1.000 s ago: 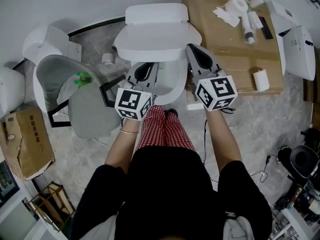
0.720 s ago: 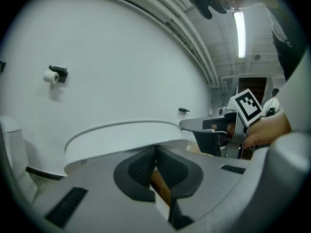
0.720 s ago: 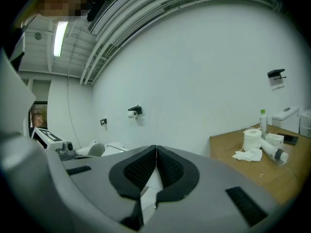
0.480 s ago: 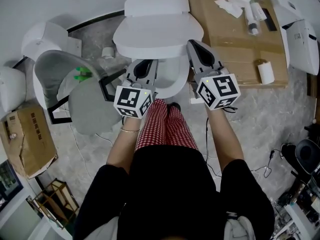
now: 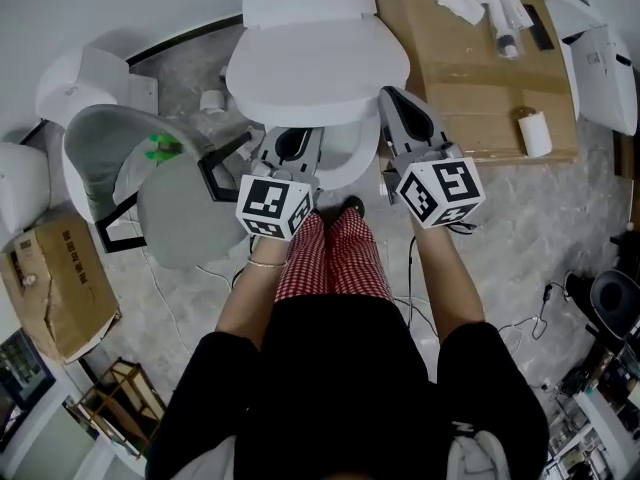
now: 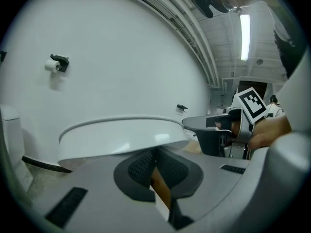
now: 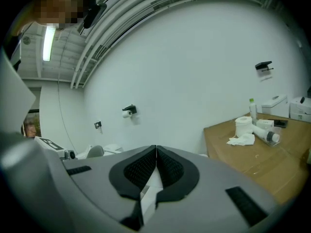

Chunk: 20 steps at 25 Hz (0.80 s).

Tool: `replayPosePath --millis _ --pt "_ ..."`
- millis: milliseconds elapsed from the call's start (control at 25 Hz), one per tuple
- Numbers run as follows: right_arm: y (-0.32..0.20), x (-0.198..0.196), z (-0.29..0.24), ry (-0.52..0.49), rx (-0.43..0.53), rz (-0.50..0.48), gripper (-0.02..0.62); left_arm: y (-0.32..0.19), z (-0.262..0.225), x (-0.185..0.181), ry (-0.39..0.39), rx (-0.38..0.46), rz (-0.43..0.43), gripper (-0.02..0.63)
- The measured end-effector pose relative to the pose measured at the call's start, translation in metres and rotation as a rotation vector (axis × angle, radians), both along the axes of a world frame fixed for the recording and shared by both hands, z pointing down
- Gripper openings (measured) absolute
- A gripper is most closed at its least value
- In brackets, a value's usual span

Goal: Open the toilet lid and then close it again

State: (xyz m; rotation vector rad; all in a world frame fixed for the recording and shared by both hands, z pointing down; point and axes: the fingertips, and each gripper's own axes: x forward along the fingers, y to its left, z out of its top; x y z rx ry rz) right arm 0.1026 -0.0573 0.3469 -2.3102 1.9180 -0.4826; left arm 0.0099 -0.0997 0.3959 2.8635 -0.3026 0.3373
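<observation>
Toilet lid (image 5: 318, 63) part-raised over left gripper (image 5: 291, 140); both claws closed, empty. Lid best pivoted slowly, right gripper (image 5: 392, 98) kept at rim.

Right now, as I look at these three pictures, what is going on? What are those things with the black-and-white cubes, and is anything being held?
There is no robot. A person stands over a toilet with a hand-held two-jaw gripper in each hand, and the patterned cubes are part of the grippers. The top-down picture comes from a camera on the person's head. The other two come from cameras riding on each gripper and looking along its jaws. The left gripper reaches just under the front edge of the toilet lid, which hangs partly raised over the bowl. The right gripper is beside the lid. Both pairs of jaws are together and grip nothing. Cardboard lies on the floor.
</observation>
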Motion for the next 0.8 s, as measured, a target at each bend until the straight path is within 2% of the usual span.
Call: replayPosePath --millis 200,800 --pt "0.005 -0.001 0.003 0.0 0.027 0.067 0.018 0.004 0.004 -0.005 0.009 0.001 0.037 0.003" --pt "0.024 -0.015 0.024 -0.006 -0.011 0.137 0.018 0.021 0.026 -0.023 0.005 -0.038 0.093 0.003"
